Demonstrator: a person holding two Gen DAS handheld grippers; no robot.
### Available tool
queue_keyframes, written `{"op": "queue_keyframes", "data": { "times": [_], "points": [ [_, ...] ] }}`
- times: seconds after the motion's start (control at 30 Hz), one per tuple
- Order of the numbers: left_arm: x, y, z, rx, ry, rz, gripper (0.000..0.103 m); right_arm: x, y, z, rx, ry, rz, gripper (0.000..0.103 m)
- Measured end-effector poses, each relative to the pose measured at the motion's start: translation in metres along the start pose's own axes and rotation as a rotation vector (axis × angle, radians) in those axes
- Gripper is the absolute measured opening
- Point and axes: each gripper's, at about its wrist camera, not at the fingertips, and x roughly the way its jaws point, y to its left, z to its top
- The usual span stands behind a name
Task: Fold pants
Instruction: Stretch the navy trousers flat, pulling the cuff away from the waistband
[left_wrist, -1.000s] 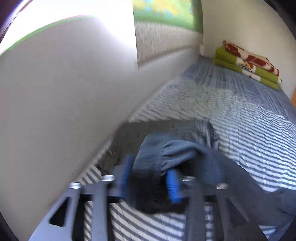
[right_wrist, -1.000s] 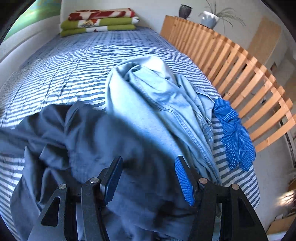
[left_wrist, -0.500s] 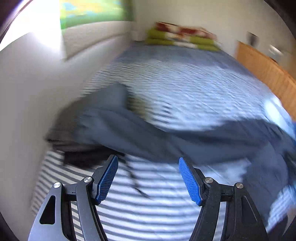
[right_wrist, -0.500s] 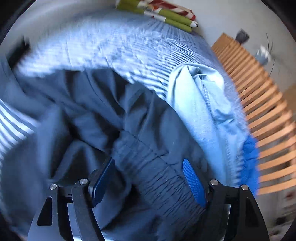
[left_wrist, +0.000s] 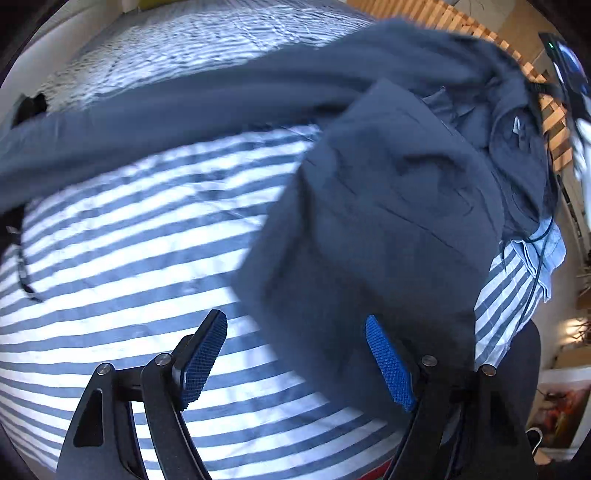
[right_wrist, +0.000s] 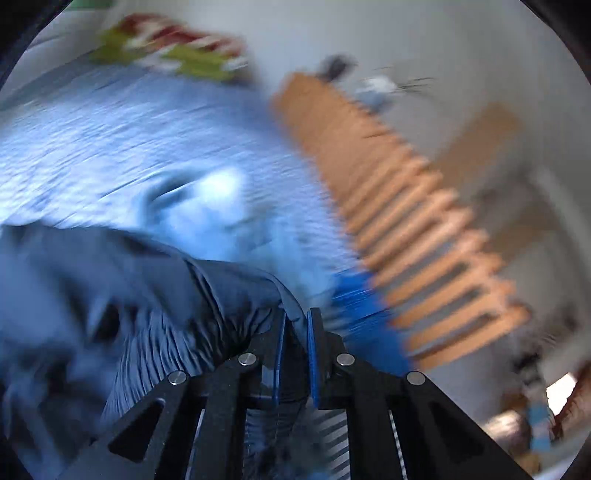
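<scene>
while right gripper (right_wrist: 294, 325) pinches pants (right_wrist: 207, 295), left gripper (left_wrist: 295, 354) gapes.

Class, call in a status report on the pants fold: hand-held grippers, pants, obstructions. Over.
Left hand-held gripper open, just widened, over pants edge. Right hand-held gripper just clamped on waistband. Light blue shirt close beside.
</scene>
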Motion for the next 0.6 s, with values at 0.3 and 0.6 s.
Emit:
{"op": "queue_keyframes", "data": {
  "times": [0.3,0.6],
  "points": [
    [-0.027,-0.005,0.002,-0.006,-0.084,0.03,0.002,0.0,-0.049,-0.013,0.144,0.077,0.222,0.047],
    [-0.155,0.114,-0.01,-0.221,-0.296,0.184,0.002,-0.08,-0.017,-0.077,-0.059,0.052,0.517,0.057]
  ]
}}
